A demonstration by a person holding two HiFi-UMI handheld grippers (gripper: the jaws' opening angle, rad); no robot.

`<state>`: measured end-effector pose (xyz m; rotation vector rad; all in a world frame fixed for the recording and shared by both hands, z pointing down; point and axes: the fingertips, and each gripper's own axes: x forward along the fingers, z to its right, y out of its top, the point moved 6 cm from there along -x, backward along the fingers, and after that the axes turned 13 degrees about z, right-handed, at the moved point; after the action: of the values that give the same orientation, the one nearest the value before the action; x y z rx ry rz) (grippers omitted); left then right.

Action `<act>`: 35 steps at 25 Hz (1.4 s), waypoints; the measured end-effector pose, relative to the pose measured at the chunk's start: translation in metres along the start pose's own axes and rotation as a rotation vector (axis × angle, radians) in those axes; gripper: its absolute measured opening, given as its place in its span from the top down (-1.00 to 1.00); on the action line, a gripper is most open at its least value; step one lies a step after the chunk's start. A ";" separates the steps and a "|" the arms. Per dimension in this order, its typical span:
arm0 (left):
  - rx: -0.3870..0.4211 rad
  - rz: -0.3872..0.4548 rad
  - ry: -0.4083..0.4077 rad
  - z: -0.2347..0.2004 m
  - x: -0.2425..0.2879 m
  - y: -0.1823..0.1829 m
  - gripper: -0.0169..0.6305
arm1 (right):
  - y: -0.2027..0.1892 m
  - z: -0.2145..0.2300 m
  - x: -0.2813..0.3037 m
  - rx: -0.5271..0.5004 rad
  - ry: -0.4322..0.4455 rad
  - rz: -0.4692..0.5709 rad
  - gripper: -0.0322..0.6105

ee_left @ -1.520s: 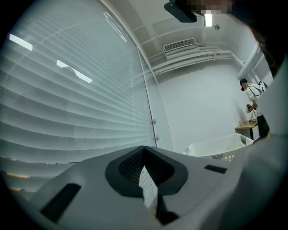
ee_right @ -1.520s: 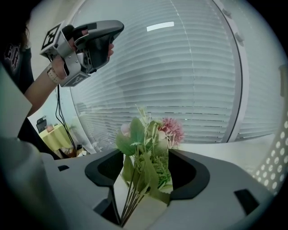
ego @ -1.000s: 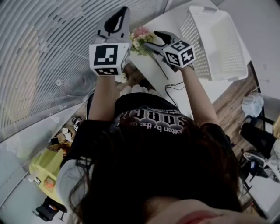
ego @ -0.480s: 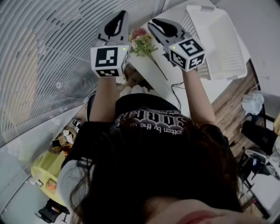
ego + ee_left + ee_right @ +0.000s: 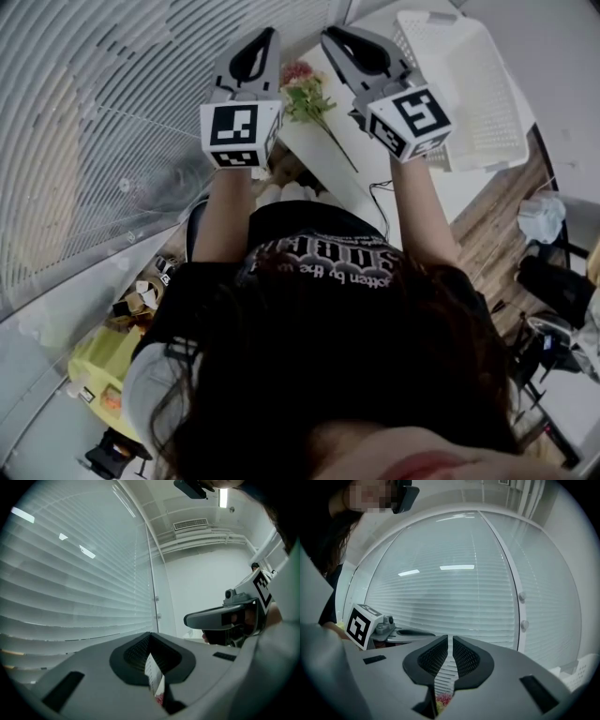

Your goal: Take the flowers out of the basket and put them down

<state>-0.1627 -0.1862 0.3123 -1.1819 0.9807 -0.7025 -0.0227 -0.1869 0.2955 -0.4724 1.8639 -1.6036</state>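
White perforated plastic basket (image 5: 469,84): lattice walls, satin finish. White flat tabletop (image 5: 328,157): smooth, slight sheen. Brown plank floor (image 5: 492,225): wood-grain look. Left gripper (image 5: 267,34): matt grey plastic shell; black pads (image 5: 136,653) rubbery-looking, fine mesh texture. White slatted window blinds (image 5: 70,583): smooth, light glints on them. Black printed T-shirt (image 5: 319,258): matt cloth.
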 end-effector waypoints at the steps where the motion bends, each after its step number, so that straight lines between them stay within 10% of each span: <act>1: -0.001 -0.001 -0.003 0.001 0.000 -0.001 0.94 | 0.002 0.000 0.000 -0.004 -0.004 0.007 0.74; 35: -0.010 -0.012 -0.045 0.009 0.013 -0.007 0.94 | -0.009 0.012 -0.008 -0.046 -0.061 -0.011 0.82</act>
<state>-0.1493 -0.1954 0.3165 -1.2079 0.9410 -0.6780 -0.0099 -0.1924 0.3050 -0.5465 1.8597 -1.5391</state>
